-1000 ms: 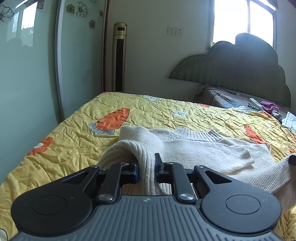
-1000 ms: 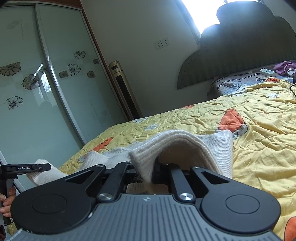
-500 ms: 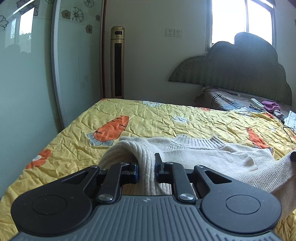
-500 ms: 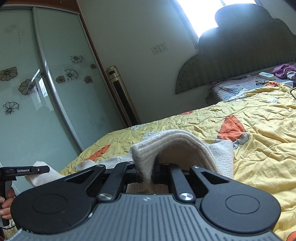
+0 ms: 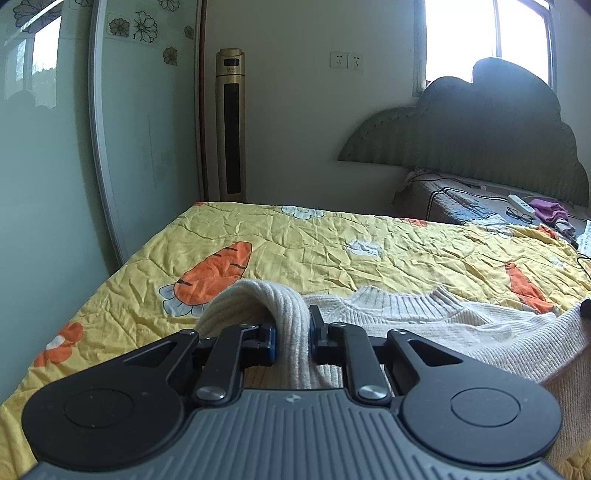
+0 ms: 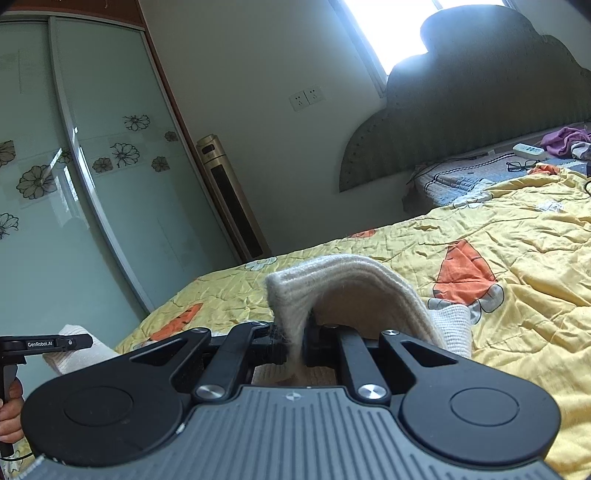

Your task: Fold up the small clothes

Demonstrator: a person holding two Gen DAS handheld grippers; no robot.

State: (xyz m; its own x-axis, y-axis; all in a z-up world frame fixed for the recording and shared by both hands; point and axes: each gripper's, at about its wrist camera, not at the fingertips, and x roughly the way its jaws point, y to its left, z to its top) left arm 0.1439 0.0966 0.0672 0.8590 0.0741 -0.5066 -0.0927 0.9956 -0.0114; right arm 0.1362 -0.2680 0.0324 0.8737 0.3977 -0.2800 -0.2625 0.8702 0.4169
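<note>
- I'm working in a home bedroom: a bed (image 5: 332, 254) under a yellow carrot-print quilt (image 5: 424, 258), with a padded headboard (image 5: 480, 140).
- I see sliding wardrobe doors (image 6: 92, 184) with flower decals, a tower air conditioner (image 5: 231, 125), and a window (image 5: 484, 33).

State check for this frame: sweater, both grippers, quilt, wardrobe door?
Sweater: partly flat on the bed, near edge lifted at two points.
Left gripper: shut on sweater.
Right gripper: shut on sweater.
Quilt: spread out, wrinkled.
Wardrobe door: closed.
</note>
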